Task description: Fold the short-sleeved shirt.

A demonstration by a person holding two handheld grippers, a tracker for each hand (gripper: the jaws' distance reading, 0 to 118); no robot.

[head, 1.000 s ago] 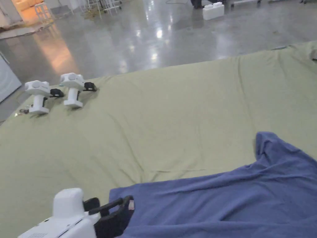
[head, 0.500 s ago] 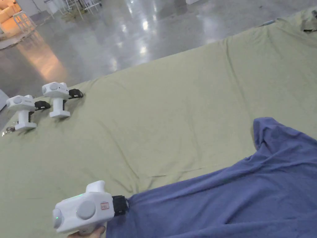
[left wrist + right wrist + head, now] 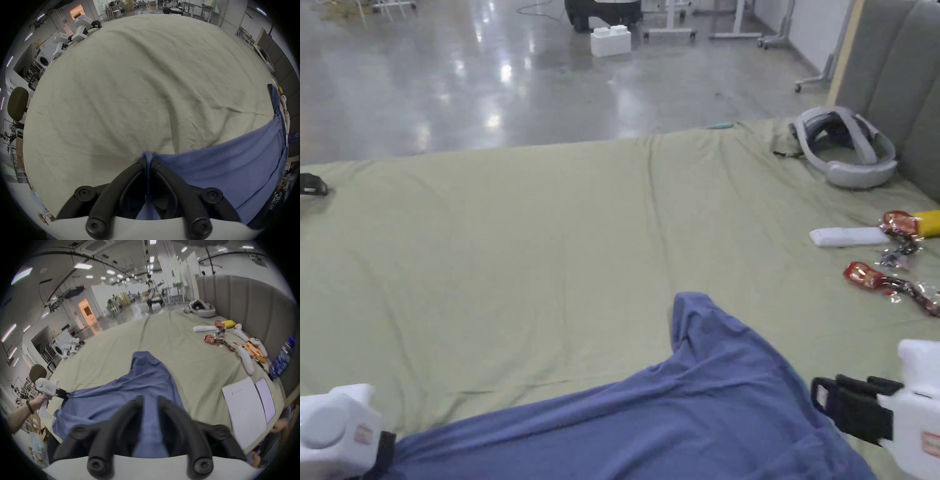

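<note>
The blue shirt (image 3: 675, 406) is spread loosely over the near edge of a bed covered by a green sheet (image 3: 550, 237), with one sleeve (image 3: 700, 319) pointing toward the middle. No fold can be made out yet; the task is judged to be at its start, with the cloth merely gripped for spreading. One corner of the shirt is pinched between the shut jaws of the left hand-held gripper (image 3: 148, 160). The right hand-held gripper (image 3: 150, 400) is held over the shirt with its jaws a narrow gap apart; blue cloth is seen between them, but whether it is pressed cannot be told. The near part of the shirt is cut off below the head view, so collar and hem cannot be made out.
</note>
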